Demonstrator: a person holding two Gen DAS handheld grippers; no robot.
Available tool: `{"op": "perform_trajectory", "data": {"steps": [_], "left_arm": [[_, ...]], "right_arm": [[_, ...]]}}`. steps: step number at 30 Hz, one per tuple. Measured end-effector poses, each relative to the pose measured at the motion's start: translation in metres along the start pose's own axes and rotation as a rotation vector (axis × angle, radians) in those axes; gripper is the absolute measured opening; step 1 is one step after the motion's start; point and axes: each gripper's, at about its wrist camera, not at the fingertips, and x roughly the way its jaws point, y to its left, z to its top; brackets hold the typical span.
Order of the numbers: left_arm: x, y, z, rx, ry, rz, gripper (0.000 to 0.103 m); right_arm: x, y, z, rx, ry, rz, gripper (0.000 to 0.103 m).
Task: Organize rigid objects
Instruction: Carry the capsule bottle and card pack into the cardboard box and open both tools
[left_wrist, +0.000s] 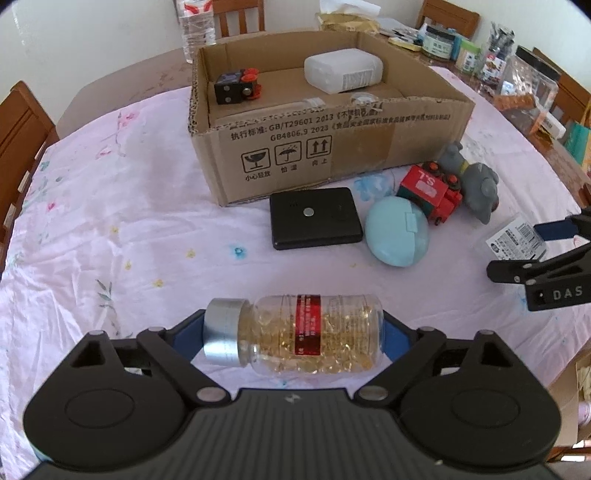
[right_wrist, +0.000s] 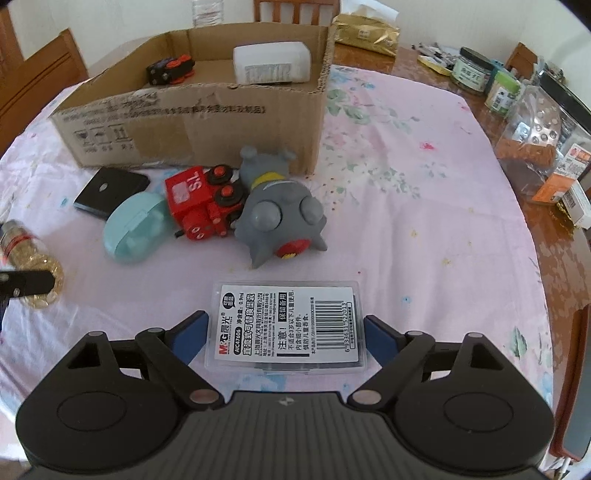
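Pink floral cloth (left_wrist: 110, 236) covers a round dining table with wooden chairs around it and jars crowded at the upper right of both views. An open brown cardboard box (left_wrist: 332, 147) sits at the upper centre of the left wrist view, already holding a small black-and-red toy block (left_wrist: 236, 86) and a white plastic container (left_wrist: 343, 70).

Low in that view, the left gripper (left_wrist: 295, 336) brackets a clear plastic bottle of golden capsules with a silver cap (left_wrist: 295, 332), lying sideways, 1 blue pad at the cap and 1 at the base; the jaws look closed on it end to end. Low in the right wrist view, the right gripper (right_wrist: 286, 328) has its blue fingers at either side of a flat clear plastic case with a white barcode label (right_wrist: 286, 325); whether they press it I cannot tell, since a slight gap seems to show on the right.

Likely risks: the bottle is round and smooth, so held by its ends it could roll or slip out on lifting. The thin case could skid or tip out of a loose hold. Between grippers and box lie a black rectangular case (left_wrist: 314, 218), a pale blue oval case (left_wrist: 397, 230), a red toy train (left_wrist: 430, 192) and a grey rubber animal toy (left_wrist: 476, 181), which a low carry might knock.
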Motion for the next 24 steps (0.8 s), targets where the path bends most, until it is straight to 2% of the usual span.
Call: {"op": "perform_trajectory", "data": {"steps": [10,18,24], "left_arm": [[-0.034,0.006,0.016,0.067,0.006,-0.046,0.093],[-0.062,0.01,0.063,0.095,-0.09,-0.055,0.093],[-0.055,0.012,0.111,0.083,-0.18,-0.005,0.093]], "right_arm": [[-0.038,-0.008,0.013,-0.026,-0.03,0.058,0.092],[-0.072,-0.003,0.046,-0.104,-0.126,0.106,0.092],[-0.082,-0.005,0.076,-0.147,-0.205,0.115,0.092]]}}
